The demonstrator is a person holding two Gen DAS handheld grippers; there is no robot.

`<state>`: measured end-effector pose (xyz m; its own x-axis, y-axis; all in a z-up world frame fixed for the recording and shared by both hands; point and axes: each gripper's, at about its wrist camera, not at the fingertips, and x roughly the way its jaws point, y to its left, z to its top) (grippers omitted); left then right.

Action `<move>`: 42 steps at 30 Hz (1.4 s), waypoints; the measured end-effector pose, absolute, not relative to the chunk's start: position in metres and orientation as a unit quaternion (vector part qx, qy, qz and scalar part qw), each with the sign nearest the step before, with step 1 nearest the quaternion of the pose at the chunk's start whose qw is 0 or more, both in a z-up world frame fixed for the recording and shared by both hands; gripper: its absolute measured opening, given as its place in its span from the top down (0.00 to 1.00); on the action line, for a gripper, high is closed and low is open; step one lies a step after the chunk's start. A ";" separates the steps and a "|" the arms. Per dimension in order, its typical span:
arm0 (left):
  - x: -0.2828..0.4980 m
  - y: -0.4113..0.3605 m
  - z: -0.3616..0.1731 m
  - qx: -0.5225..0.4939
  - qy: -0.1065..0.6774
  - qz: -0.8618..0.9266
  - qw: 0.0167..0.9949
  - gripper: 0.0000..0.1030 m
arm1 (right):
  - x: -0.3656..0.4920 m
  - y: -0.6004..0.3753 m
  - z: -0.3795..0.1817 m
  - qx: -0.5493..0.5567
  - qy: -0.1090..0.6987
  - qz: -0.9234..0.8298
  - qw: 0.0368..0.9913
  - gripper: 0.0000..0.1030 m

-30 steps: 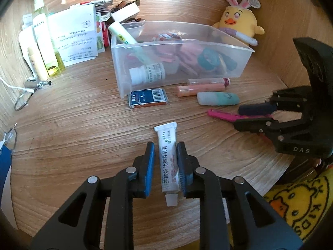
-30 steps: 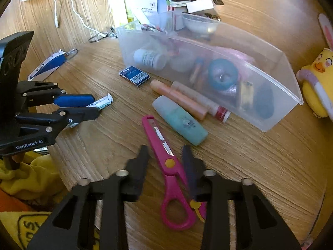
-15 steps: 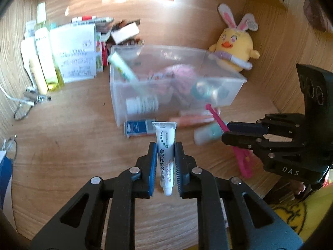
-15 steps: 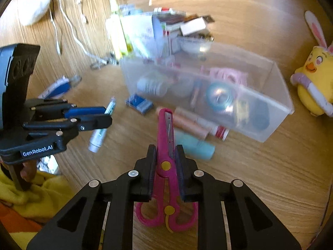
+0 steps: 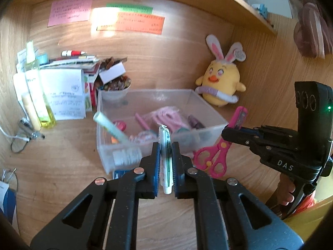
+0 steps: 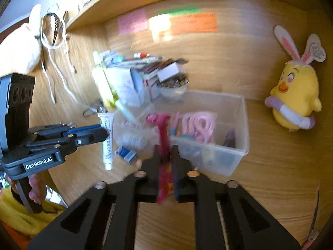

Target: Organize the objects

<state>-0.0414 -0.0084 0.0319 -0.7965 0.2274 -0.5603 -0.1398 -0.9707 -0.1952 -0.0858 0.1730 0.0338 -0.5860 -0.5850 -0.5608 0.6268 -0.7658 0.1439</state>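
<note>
My left gripper (image 5: pixel 165 150) is shut on a white ointment tube (image 5: pixel 165 158) and holds it in the air in front of the clear plastic bin (image 5: pixel 210 106). The tube also shows in the right wrist view (image 6: pixel 107 139). My right gripper (image 6: pixel 165 152) is shut on pink scissors (image 6: pixel 163 145), lifted off the desk, blades pointing up. The scissors show in the left wrist view (image 5: pixel 216 152) just right of the bin. The bin holds several small items: pink pouch, tubes, a white bottle.
A yellow chick plush (image 5: pixel 221 85) sits behind the bin at the right. Bottles (image 5: pixel 35 95), papers (image 5: pixel 64 95) and a bowl of snacks (image 5: pixel 116 85) crowd the left back. A blue box (image 6: pixel 126 155) lies in front of the bin. Sticky notes hang on the back wall.
Both grippers closed on their items and lifted them off the desk: the left raised the tube, the right raised the scissors, both now level with the bin.
</note>
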 end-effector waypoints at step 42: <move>-0.045 0.013 -0.047 -0.445 -0.043 0.883 0.144 0.64 | -0.138 0.227 -0.026 0.412 0.025 -0.888 0.203 0.76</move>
<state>-0.0451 0.0129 -0.0467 -0.5626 0.2928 -0.7731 -0.2156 -0.9548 -0.2046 -0.1382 0.2269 -0.0265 -0.5784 -0.3402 -0.7415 0.3819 -0.9161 0.1224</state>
